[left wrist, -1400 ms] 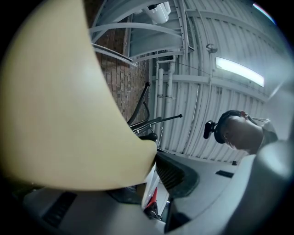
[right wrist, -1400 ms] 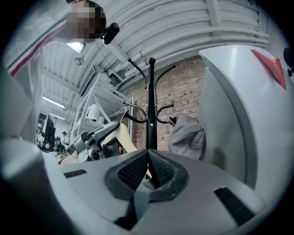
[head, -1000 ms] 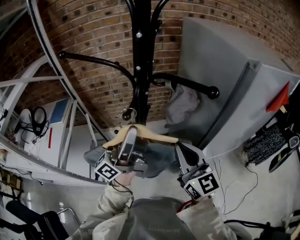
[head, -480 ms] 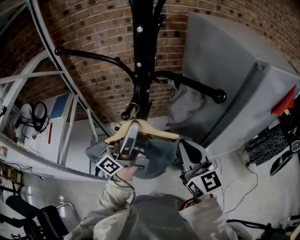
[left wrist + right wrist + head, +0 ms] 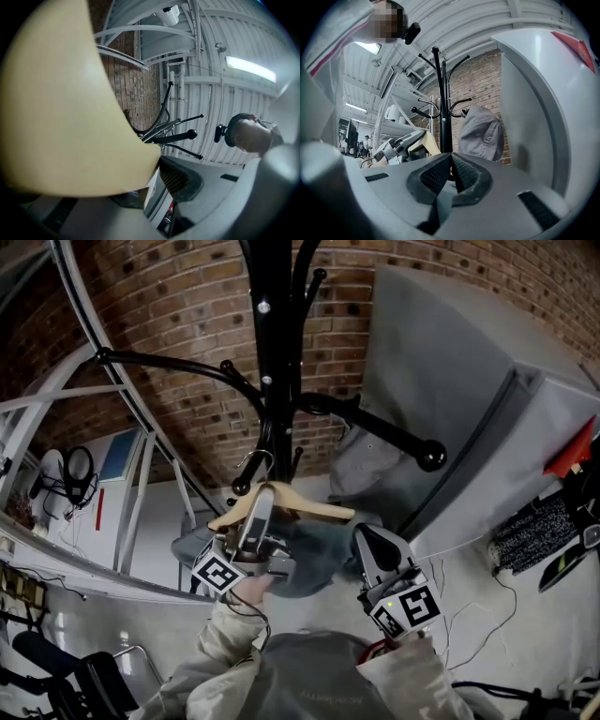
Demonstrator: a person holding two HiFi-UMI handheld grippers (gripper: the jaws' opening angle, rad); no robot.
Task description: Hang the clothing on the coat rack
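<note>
A black coat rack (image 5: 272,343) stands against the brick wall, its pole also in the right gripper view (image 5: 442,108). My left gripper (image 5: 251,532) is shut on a wooden hanger (image 5: 286,504), which fills the left gripper view's left side (image 5: 61,108). Its metal hook (image 5: 249,465) hangs free just below the rack's lower arms. A grey garment (image 5: 305,559) drapes from the hanger. My right gripper (image 5: 373,549) is beside the garment's right side, jaws shut with nothing visible between them (image 5: 451,172). A grey cap (image 5: 361,451) hangs on the rack's right arm (image 5: 394,432).
A large grey cabinet (image 5: 450,381) stands close to the right of the rack. White metal frames (image 5: 122,456) curve along the left. A brush (image 5: 530,526) and cables lie on the floor at right.
Both grippers and the hanger keep almost the same place. The view has shifted slightly, so the rack's pole now sits a little further left.
</note>
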